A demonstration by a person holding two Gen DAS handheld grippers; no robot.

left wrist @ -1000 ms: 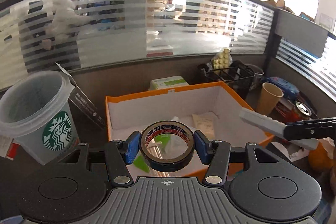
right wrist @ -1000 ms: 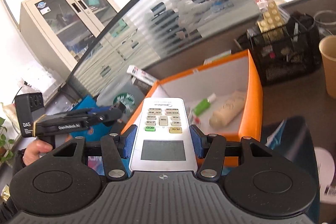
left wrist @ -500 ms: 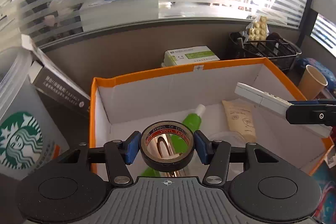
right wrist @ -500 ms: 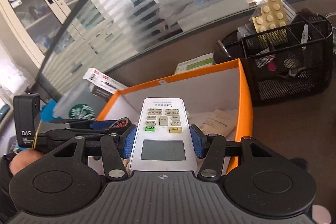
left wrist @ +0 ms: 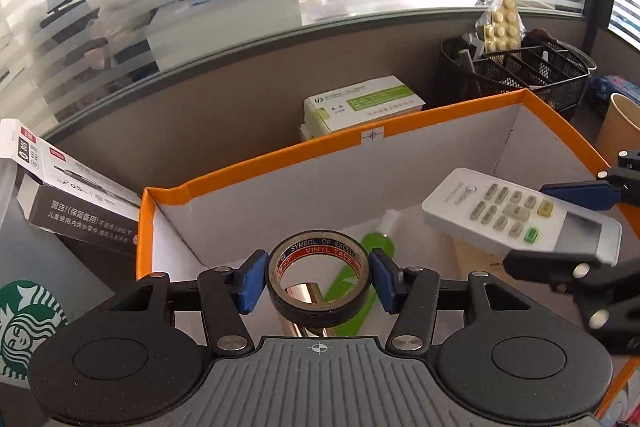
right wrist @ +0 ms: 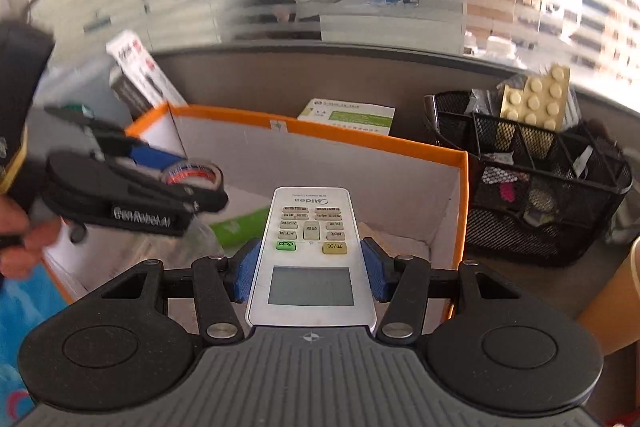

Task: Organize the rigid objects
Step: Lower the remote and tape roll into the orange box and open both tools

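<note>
Left wrist view showed us our left gripper (left wrist: 319, 277) with its blue pads clamped on either side of a roll of black vinyl tape (left wrist: 319, 281), held upright over the near-left part of the orange box (left wrist: 256, 167). Inside the box, on its white floor, a green tube (left wrist: 362, 279) lay behind the tape, partly hidden by it, and something shiny showed through the roll's hole; we could not tell what it was. At the right edge of that view our right gripper (left wrist: 560, 223) carried the white remote control (left wrist: 516, 217) above the box's right side, tilted, well clear of the floor.

From the right wrist view, the right gripper (right wrist: 310, 269) had its fingers pressed against both long sides of the remote control (right wrist: 312, 247), display end nearest the camera, buttons pointing toward the far wall of the orange box (right wrist: 360, 143). Our left gripper (right wrist: 192, 175) hung over the box's left side with the tape (right wrist: 194, 175) in it, blurred. Beyond the box's far wall sat a white and green carton (right wrist: 348, 115); just beside its right wall stood a black mesh organizer (right wrist: 540, 179) holding a yellow brick plate (right wrist: 536, 103). A paper cup (right wrist: 612, 303) stood at the right edge, and a Starbucks cup (left wrist: 28, 319) stood left of the box.
</note>
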